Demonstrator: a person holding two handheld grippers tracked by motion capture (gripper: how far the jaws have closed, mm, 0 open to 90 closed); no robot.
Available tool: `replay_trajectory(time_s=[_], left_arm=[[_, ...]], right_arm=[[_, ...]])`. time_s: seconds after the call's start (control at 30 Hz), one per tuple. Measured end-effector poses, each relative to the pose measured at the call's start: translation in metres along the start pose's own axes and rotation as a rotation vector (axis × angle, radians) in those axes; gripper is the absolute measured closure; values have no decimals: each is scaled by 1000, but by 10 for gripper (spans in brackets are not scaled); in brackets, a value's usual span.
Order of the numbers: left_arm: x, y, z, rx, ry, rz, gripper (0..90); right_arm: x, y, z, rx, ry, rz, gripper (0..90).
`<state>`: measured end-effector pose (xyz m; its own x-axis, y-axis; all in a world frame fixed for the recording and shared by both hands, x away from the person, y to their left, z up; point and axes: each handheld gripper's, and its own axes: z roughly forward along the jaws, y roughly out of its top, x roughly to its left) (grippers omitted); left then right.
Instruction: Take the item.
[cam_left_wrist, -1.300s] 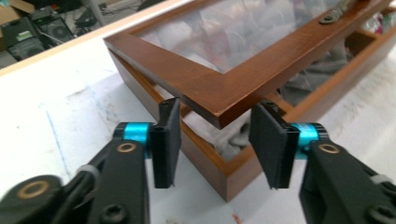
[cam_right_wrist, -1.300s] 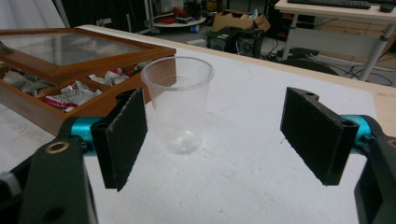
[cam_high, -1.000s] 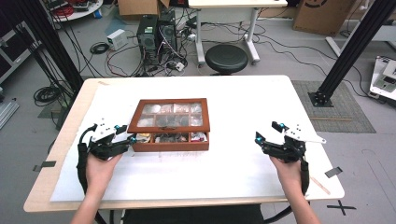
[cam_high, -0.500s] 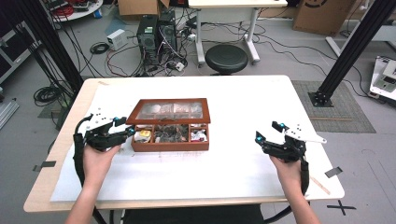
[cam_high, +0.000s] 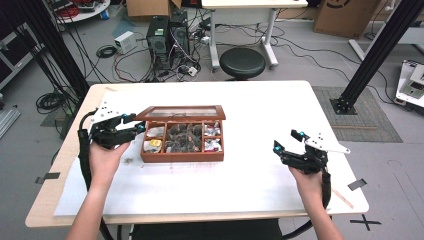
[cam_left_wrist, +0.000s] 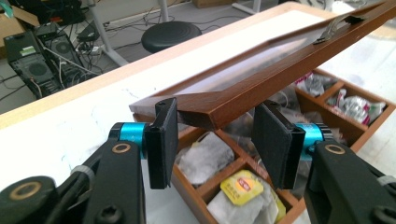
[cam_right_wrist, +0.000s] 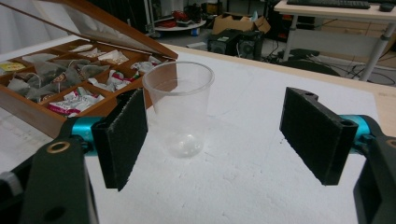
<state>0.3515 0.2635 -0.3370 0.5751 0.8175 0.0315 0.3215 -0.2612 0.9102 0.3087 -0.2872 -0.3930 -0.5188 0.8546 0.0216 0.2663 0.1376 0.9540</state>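
A brown wooden tea box (cam_high: 182, 156) sits mid-table, its compartments full of tea bags (cam_left_wrist: 240, 186). Its glass-paned lid (cam_high: 182, 112) stands raised, hinged at the far side. My left gripper (cam_high: 139, 127) is at the lid's front left corner. In the left gripper view the corner (cam_left_wrist: 201, 114) lies between the pads (cam_left_wrist: 164, 135) of that gripper (cam_left_wrist: 217, 140), whose jaws have just been closing onto it. My right gripper (cam_high: 286, 142) rests open at the table's right. Beyond its wide-set jaws (cam_right_wrist: 215, 140) stands an upright, empty clear plastic cup (cam_right_wrist: 180, 107), apart from them.
A white sheet (cam_high: 240, 190) covers the wooden table top. On the floor behind the table are a black stool (cam_high: 242, 60), computer towers (cam_high: 165, 35) and cables. A black frame post (cam_high: 370, 55) rises at the right.
The lid went from flat on the box to raised, and my left gripper rose with its corner. The right gripper kept still.
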Motion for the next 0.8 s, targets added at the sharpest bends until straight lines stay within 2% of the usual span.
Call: replay_trajectory(time_s=[0.33, 0.37, 0.6, 0.8], left_arm=[[9, 21, 6, -9, 17, -28, 515], [11, 25, 7, -19, 17, -40, 515], [17, 34, 11, -31, 13, -79, 515], [23, 40, 15, -38, 8, -97, 515]], right_arm=[[2, 0, 1, 6, 4, 4, 237], [1, 0, 2, 8, 5, 4, 237], [0, 0, 0, 4, 4, 4, 237], [1, 0, 1, 5, 6, 4, 237]])
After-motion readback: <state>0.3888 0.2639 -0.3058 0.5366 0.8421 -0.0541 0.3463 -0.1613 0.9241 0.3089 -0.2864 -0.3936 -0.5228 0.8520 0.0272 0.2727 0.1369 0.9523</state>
